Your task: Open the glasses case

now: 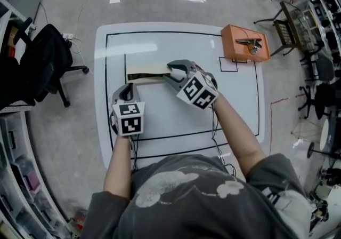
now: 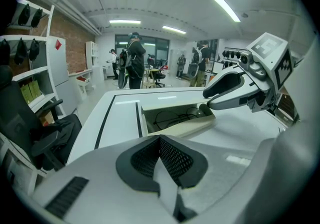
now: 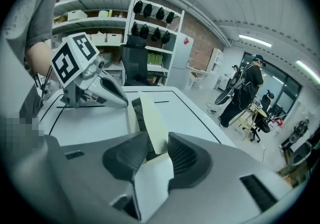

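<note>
Glasses case (image 1: pixel 146 76) likely light, rigid; right gripper (image 3: pixel 159 144) narrowly pinching the thin lid (image 3: pixel 152 118) at its right end; left gripper (image 2: pixel 160 143) closed, empty.

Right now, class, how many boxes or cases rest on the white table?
2. The open glasses case lies near the middle of the table; the orange box stands at its far right corner. None looks hidden.

Lab, storage shelves (image 3: pixel 95 18), office chairs (image 1: pixel 45 59)
</note>
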A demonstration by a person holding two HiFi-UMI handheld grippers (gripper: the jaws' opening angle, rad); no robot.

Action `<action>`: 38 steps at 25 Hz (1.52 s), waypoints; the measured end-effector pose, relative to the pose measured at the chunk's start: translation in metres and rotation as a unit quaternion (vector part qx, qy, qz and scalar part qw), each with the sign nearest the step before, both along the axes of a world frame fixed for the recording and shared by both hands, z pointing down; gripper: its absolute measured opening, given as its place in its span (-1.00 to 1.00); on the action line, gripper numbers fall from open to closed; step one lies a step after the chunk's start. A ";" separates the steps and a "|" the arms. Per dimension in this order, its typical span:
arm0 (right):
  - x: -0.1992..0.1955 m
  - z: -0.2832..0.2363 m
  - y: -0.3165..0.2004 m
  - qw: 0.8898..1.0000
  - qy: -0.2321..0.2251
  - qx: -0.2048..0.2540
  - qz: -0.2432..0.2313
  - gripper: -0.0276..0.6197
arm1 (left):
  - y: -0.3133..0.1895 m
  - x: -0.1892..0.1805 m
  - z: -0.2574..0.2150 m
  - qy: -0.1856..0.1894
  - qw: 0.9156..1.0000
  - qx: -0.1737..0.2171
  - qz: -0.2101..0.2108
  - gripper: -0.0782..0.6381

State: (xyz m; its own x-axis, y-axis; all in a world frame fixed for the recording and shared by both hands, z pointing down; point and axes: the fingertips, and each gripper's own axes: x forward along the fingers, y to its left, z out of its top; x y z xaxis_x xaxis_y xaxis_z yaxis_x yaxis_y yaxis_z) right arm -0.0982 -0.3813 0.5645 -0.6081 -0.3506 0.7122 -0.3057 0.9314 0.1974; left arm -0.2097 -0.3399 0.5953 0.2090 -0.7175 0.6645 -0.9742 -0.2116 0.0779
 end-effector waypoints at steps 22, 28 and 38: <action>0.000 -0.009 -0.054 0.994 0.002 0.052 0.100 -0.70 | -0.001 0.001 0.000 0.008 1.000 0.001 0.008 -0.78; 0.009 -0.009 -0.048 0.993 0.002 0.045 0.112 -0.49 | 0.000 0.002 -0.007 0.016 1.000 0.011 0.004 -0.78; 0.035 -0.054 -0.016 0.987 -0.044 0.068 0.140 -0.64 | 0.021 0.014 -0.049 -0.003 0.999 0.045 0.008 -0.78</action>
